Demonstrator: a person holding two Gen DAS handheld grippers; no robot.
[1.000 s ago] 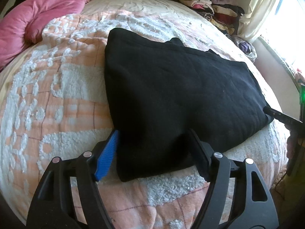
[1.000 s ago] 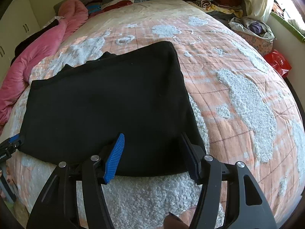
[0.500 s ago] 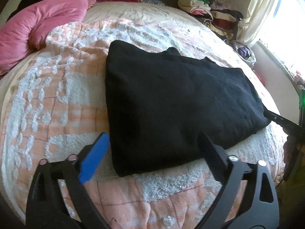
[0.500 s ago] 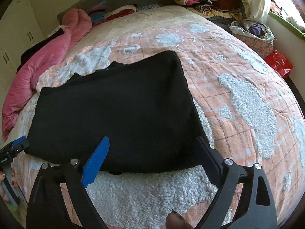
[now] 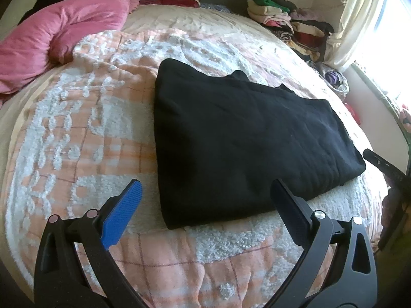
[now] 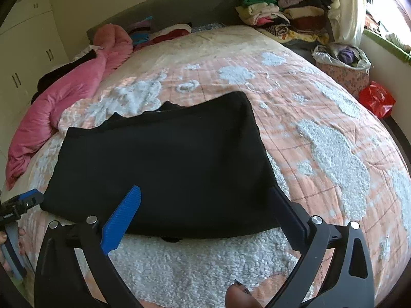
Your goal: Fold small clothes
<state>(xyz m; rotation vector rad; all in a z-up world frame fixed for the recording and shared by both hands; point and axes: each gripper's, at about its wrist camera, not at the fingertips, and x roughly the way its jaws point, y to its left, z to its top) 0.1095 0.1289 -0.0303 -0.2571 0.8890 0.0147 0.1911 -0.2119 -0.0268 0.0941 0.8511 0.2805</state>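
A black garment (image 5: 244, 138) lies folded flat on the peach and white bedspread (image 5: 77, 133); it also shows in the right wrist view (image 6: 164, 164). My left gripper (image 5: 205, 192) is open and empty, held just above the garment's near left corner. My right gripper (image 6: 205, 197) is open and empty, held just above the garment's near right edge. Each gripper shows at the edge of the other's view: the right one (image 5: 380, 164) and the left one (image 6: 20, 205).
A pink duvet (image 5: 56, 38) lies at the bed's far left. Stacks of folded clothes (image 5: 287, 25) stand at the far right by the curtain. A bag of clothes (image 6: 344, 64) and a red bag (image 6: 376, 98) sit beside the bed. White cupboards (image 6: 28, 51) stand on the left.
Both grippers have opened wider, let go of the garment's near edge and drawn back and up. The garment now lies flat on the bed.
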